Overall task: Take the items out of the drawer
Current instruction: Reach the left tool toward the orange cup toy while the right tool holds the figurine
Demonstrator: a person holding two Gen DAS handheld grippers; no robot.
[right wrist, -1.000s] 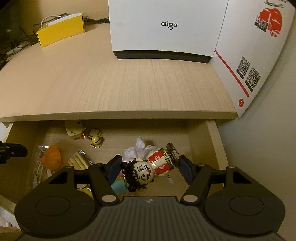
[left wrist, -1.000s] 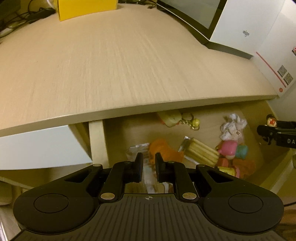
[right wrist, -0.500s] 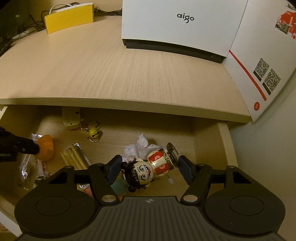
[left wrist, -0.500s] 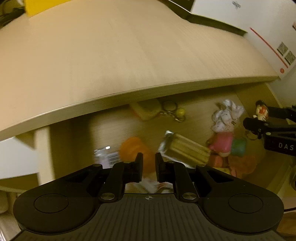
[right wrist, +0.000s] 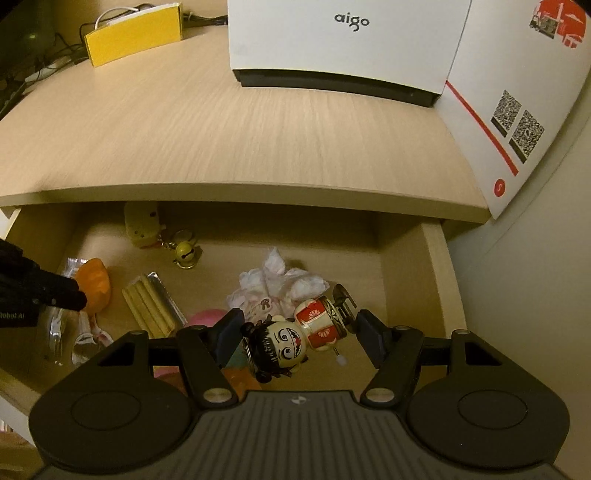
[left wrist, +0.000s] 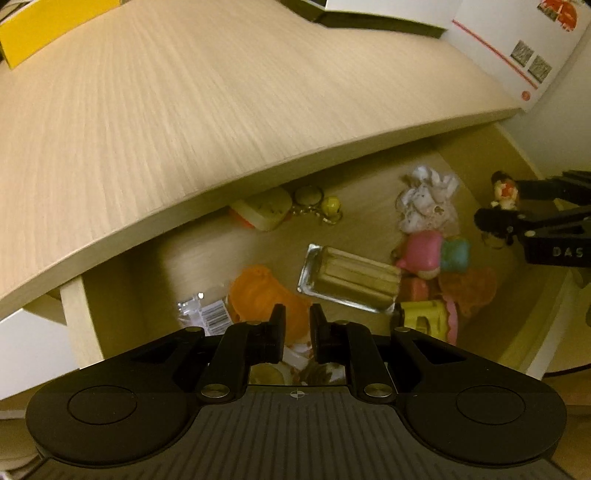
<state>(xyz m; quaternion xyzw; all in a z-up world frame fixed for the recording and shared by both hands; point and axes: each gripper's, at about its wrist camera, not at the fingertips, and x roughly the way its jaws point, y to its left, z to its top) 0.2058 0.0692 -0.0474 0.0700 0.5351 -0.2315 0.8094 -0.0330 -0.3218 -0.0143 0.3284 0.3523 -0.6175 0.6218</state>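
Right gripper (right wrist: 297, 334) stood about half open over the open drawer (right wrist: 437, 280), its two pads set on either side of a small wind-up figurine (right wrist: 295, 334) with a black-haired painted head and a red-and-white body. The head lay against the left pad and the winding key reached toward the right pad, though whether both pads pressed on it could not be told from the wrist view. The figurine hung at the drawer's right end, just in front of a crumpled white cloth (right wrist: 275, 282).

Left gripper (left wrist: 297, 325) had its fingers drawn nearly together with nothing between them — it hovered over the drawer's left end, just above an orange toy (left wrist: 258, 291). Right of that toy lay a packet of wafer sticks (left wrist: 351, 282), then a pink toy (left wrist: 423, 251) and a yellow one (left wrist: 424, 317). At the back of the drawer, half under the counter (right wrist: 236, 144) edge, sat a yellow keychain with a bell (right wrist: 184, 253).

On the counter behind the drawer stood a white box (right wrist: 343, 40) and a yellow box (right wrist: 135, 35).
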